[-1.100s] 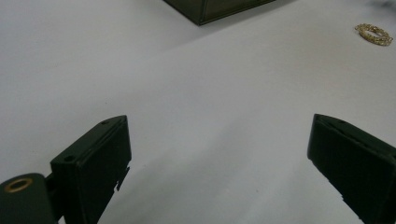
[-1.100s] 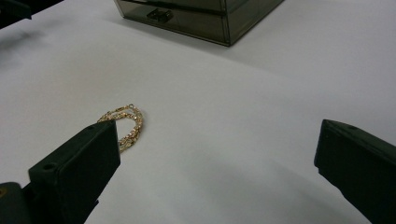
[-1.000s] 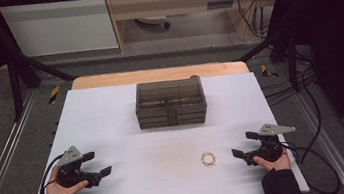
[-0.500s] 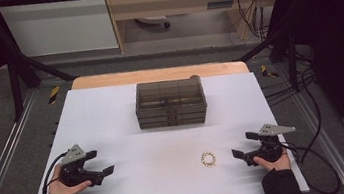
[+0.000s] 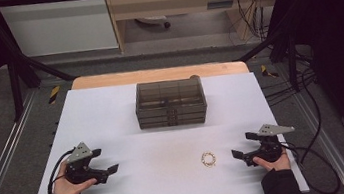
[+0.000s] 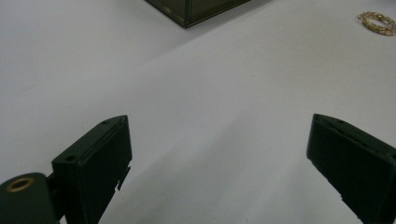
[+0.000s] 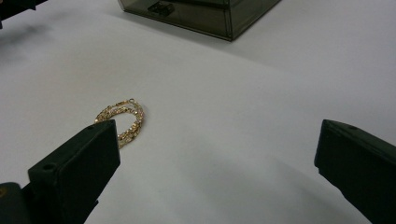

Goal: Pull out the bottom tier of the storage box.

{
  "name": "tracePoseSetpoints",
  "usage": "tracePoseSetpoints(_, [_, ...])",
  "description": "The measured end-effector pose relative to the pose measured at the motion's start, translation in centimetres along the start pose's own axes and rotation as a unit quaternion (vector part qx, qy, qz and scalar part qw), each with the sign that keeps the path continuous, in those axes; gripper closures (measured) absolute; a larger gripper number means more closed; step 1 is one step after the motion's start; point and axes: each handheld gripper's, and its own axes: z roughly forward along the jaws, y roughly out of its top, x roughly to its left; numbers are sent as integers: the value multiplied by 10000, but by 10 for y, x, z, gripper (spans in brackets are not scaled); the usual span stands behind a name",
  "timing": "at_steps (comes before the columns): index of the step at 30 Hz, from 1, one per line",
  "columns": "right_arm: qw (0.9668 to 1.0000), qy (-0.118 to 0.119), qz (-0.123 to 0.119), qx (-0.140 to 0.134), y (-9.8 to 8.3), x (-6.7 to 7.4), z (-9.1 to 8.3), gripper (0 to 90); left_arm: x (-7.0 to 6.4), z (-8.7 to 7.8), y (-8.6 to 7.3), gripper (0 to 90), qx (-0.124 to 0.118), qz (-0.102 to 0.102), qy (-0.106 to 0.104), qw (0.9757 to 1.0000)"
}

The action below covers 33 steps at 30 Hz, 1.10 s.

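Right gripper (image 5: 243, 146), held in the person's right hand (image 5: 273, 161) at the near right of the white table (image 5: 112, 115), has its jaws spread wide with nothing between them. Just to its left a coiled gold chain (image 5: 209, 159) lies flat on the table; in the right gripper view the chain (image 7: 122, 120) sits beside the left jaw, apart from it. Left gripper (image 5: 105, 161), at the near left, is likewise spread and empty. Farther back at the table's middle stands a smoky transparent drawer box (image 5: 171, 102). No writing can be read on anything.
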Motion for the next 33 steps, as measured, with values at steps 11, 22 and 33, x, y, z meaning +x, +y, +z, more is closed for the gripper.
tracePoseSetpoints(11, [10000,0,4,11,0,1,0,7,-7,10,6,74,160,246,71,9995])
tracePoseSetpoints(22, [10000,-24,3,31,0,1,0,7,-21,19,16,83,314,820,281,9957])
tracePoseSetpoints(33, [10000,-31,1,39,0,1,0,7,-37,32,30,104,303,1536,579,9860])
